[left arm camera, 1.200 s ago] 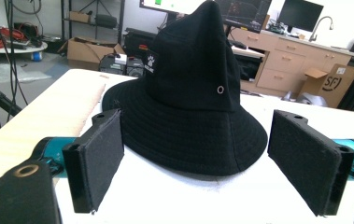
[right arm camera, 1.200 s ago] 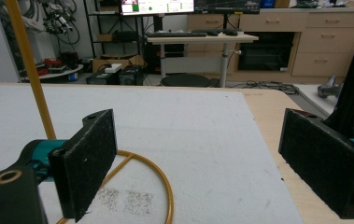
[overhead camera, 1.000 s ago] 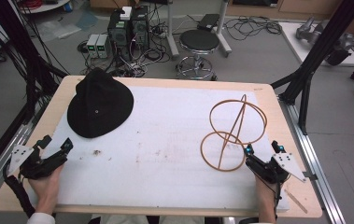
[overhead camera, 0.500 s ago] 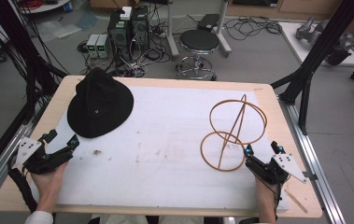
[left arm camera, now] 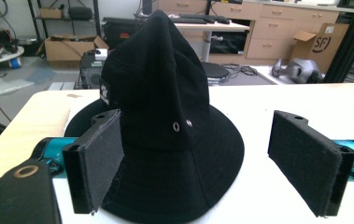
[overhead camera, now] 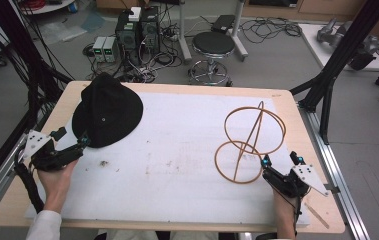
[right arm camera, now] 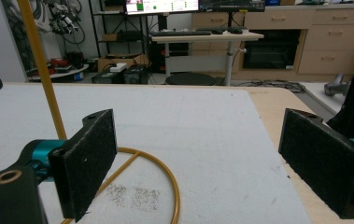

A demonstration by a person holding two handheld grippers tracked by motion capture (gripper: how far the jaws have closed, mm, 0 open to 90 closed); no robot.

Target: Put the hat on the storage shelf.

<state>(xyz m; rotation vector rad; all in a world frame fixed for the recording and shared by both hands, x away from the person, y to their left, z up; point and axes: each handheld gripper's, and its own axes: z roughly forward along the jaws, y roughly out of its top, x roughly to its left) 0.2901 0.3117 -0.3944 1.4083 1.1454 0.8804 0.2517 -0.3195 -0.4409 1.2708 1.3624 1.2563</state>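
Note:
A black bucket hat (overhead camera: 108, 109) stands on the white mat (overhead camera: 177, 150) at the table's far left. My left gripper (overhead camera: 72, 138) is open at the hat's near brim. In the left gripper view the hat (left arm camera: 174, 112) rises between the spread jaws of the left gripper (left arm camera: 202, 172), its brim reaching in front of the left pad (left arm camera: 95, 163). A gold wire stand (overhead camera: 252, 137) of rings and rods sits at the right. Just behind its base ring, my right gripper (overhead camera: 279, 160) is open. In the right gripper view the base ring (right arm camera: 167, 179) lies ahead of the empty right gripper (right arm camera: 202, 168).
The mat covers most of the wooden table (overhead camera: 27, 200). Black frame posts (overhead camera: 327, 100) stand at both sides of the table. A stool (overhead camera: 213, 46) and computer boxes (overhead camera: 137, 27) are on the floor beyond the far edge.
My left gripper has moved forward and to the right, up to the hat's brim. The right gripper and the wire stand have stayed put.

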